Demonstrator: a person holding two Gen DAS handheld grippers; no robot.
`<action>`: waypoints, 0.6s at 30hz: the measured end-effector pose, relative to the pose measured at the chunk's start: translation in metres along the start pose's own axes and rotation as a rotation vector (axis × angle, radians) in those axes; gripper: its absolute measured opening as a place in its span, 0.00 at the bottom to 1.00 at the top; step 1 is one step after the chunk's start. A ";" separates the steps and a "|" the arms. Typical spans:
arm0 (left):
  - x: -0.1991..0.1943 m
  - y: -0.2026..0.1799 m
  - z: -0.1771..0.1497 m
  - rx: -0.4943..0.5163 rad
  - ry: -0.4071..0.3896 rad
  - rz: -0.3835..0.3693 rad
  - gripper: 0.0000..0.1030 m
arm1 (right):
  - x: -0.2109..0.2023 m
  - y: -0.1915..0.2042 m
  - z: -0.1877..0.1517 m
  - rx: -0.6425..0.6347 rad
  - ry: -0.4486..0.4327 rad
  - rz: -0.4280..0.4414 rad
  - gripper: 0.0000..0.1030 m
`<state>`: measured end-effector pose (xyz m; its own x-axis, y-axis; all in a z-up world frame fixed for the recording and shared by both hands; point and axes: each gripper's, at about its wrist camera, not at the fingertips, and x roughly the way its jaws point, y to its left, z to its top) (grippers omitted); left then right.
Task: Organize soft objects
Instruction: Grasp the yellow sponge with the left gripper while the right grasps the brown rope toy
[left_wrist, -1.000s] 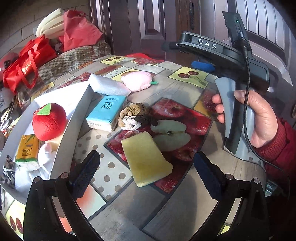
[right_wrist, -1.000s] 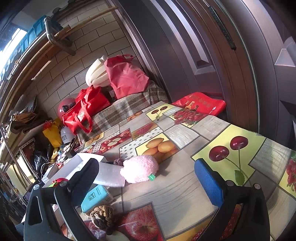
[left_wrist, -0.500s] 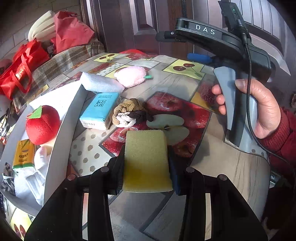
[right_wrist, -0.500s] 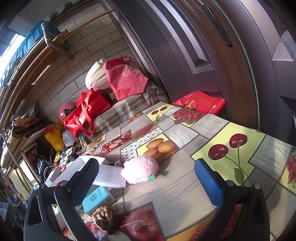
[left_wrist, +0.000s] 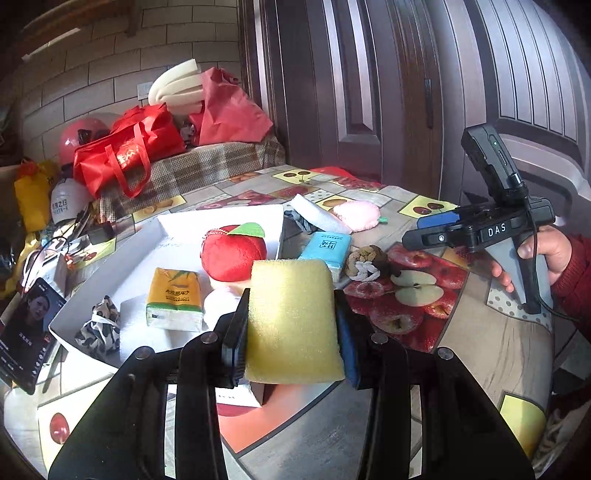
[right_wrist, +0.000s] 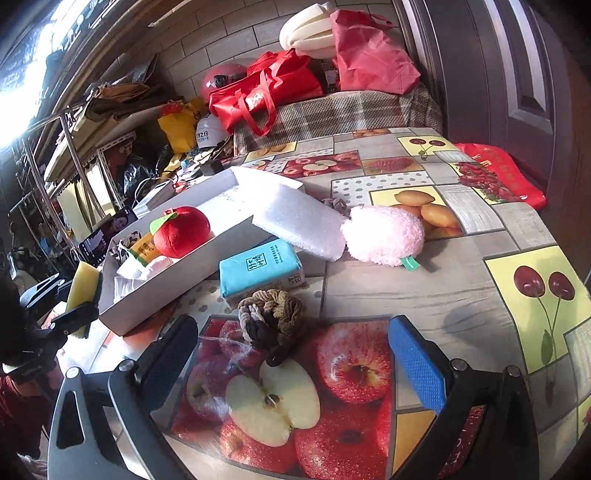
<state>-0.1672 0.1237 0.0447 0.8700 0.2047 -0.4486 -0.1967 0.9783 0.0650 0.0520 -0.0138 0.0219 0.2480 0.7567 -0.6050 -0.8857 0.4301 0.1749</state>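
On the counter (right_wrist: 424, 295), the box (right_wrist: 166, 291) lies left, with the plush apple (right_wrist: 181, 230) and a tissue pack (left_wrist: 174, 297) in it. Right of the box lies another pack (right_wrist: 260, 267); before that the knot (right_wrist: 271, 319), behind it the foam (right_wrist: 299, 221) and puff (right_wrist: 384, 234).

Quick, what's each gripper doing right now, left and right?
Left gripper: closed on the yellow sponge, lifted near the white box.
Right gripper: open, holding nothing.

Brick wall (left_wrist: 92, 81), dark panelled door (left_wrist: 369, 92), fruit-print table (right_wrist: 461, 280).
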 end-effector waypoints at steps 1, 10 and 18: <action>-0.002 0.004 -0.001 -0.016 -0.004 -0.001 0.39 | 0.006 0.009 0.000 -0.040 0.027 -0.006 1.00; -0.003 0.011 -0.002 -0.044 -0.013 -0.001 0.39 | 0.076 0.027 0.012 -0.161 0.224 -0.107 0.90; -0.007 0.010 -0.004 -0.051 -0.026 0.012 0.39 | 0.033 0.039 -0.001 -0.230 0.108 -0.020 0.39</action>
<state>-0.1768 0.1316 0.0444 0.8787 0.2180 -0.4247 -0.2295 0.9730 0.0248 0.0252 0.0275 0.0083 0.2338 0.6869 -0.6881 -0.9501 0.3117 -0.0117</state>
